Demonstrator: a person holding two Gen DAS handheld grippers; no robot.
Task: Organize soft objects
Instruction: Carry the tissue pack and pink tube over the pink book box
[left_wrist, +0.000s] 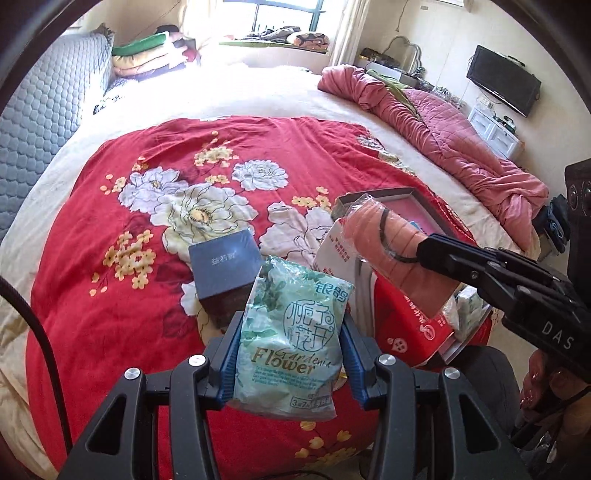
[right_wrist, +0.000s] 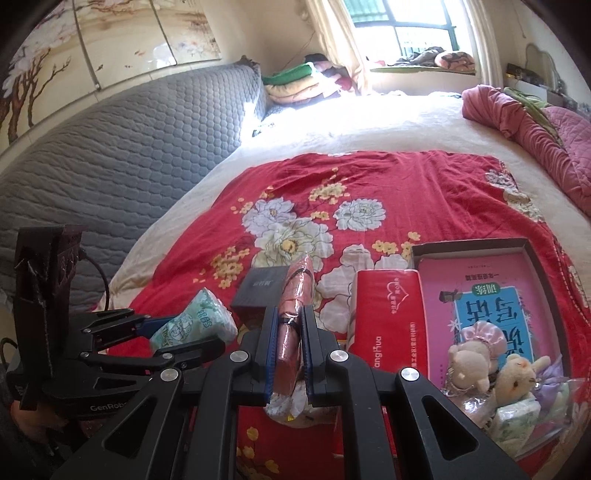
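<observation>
My left gripper (left_wrist: 290, 350) is shut on a green "Gardenia Flower" tissue pack (left_wrist: 291, 332), held above the red floral bedspread (left_wrist: 155, 221); the pack also shows in the right wrist view (right_wrist: 194, 325). My right gripper (right_wrist: 288, 350) is shut on a pink plastic-wrapped roll (right_wrist: 291, 317) with a black band, seen in the left wrist view (left_wrist: 391, 247) to the right of the tissue pack. An open box (right_wrist: 532, 251) at the right holds a pink book, two small plush bears (right_wrist: 469, 365), tissue packs and a red tissue pack (right_wrist: 388, 321) at its left edge.
A dark blue box (left_wrist: 225, 266) lies on the bedspread just beyond both grippers. A rumpled pink quilt (left_wrist: 443, 136) lies at the far right of the bed. A grey quilted headboard (right_wrist: 110, 155) runs along the left. Folded blankets (right_wrist: 295, 81) are stacked near the window.
</observation>
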